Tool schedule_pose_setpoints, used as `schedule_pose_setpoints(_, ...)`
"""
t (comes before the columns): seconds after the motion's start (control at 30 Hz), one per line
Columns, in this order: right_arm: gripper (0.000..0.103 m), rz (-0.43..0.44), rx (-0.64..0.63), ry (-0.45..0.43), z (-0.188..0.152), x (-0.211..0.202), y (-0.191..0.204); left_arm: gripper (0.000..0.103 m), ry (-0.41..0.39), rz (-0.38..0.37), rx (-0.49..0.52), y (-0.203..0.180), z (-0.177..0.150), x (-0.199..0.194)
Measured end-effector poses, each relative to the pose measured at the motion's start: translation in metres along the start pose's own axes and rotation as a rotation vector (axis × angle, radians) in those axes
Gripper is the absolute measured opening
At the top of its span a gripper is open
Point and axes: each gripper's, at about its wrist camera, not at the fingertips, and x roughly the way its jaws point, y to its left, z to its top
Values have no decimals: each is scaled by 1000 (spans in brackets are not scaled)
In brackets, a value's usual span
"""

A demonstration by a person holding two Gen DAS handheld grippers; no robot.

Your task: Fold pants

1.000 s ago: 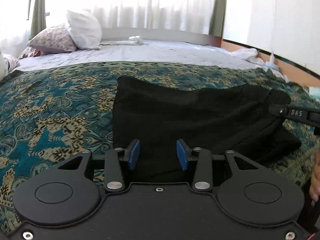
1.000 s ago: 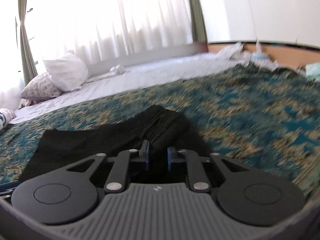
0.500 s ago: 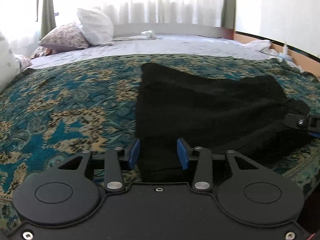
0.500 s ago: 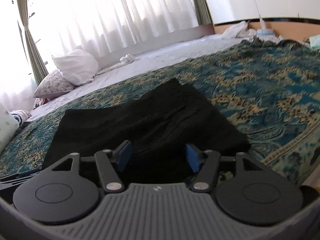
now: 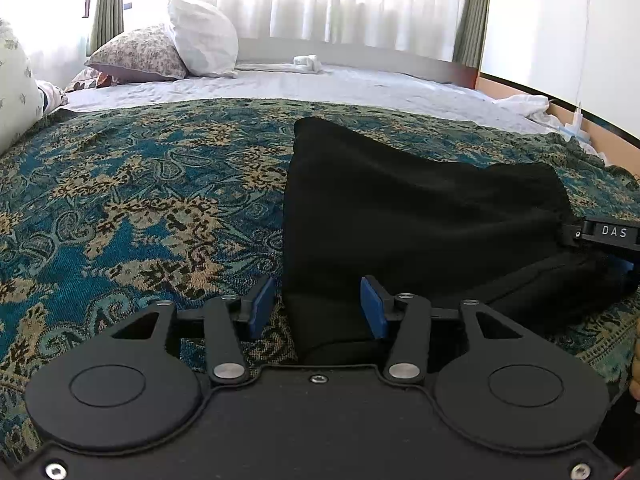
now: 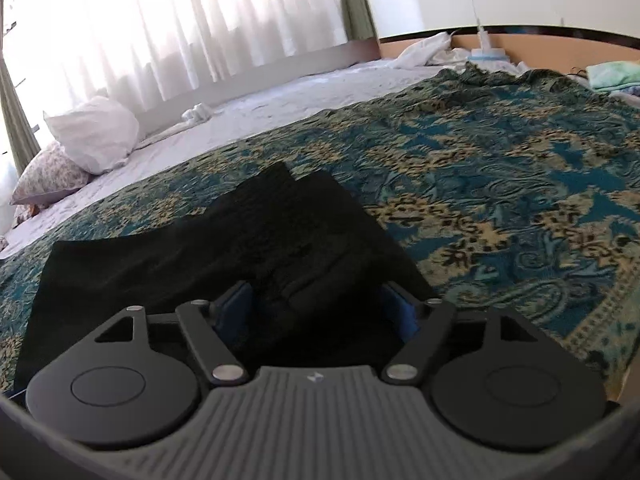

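The bed [image 5: 120, 208] under you is covered by a teal and gold patterned bedspread [image 6: 500, 208], with pillows [image 5: 200, 36] well away at the head by the curtains. That woven cover looks grippy, so expect dragged cloth to catch on it; lift instead of sliding.

The black pants [image 5: 400, 216] lie flat on the bedspread, already doubled into a broad slab running from one gripper across to the other. They look soft, limp and light, probably a thick knit. They will sag wherever you don't support them, and stacked layers may slide apart if you pinch only the top one.

Your right hand-held gripper [image 6: 316, 312] has just been opening and now stands spread wide with the bunched end of the pants between its blue pads [image 6: 400, 312], none of the cloth pinched as far as you can see. Your left hand-held gripper [image 5: 316, 308] has just been opening a little too; its jaws are spread, straddling the near left corner of the pants, one pad [image 5: 262, 306] over the bedspread, the other [image 5: 372, 306] over black cloth.

Take hold at the two near corners, deep enough to catch every layer, close to the folded edge where the cloth is thickest.
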Motion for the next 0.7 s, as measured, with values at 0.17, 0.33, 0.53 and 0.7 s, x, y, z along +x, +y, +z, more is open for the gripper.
schedule_pose_setpoints(0.17,25,56,36,-35,4,-17,-8,47,12,1,-4,-2,5,-2)
schedule_pose_setpoints(0.33,22,-47,-152,-132,-6,-32,7,47,32,15,25,-11,8,1)
schedule_pose_setpoints(0.53,26,-69,-106,-109,-12,-25,-5,47,41,3,18,-10,8,2)
schedule_pose_setpoints(0.7,26,-104,-137,-145,-18,-28,-1,47,42,-6,20,-9,8,2)
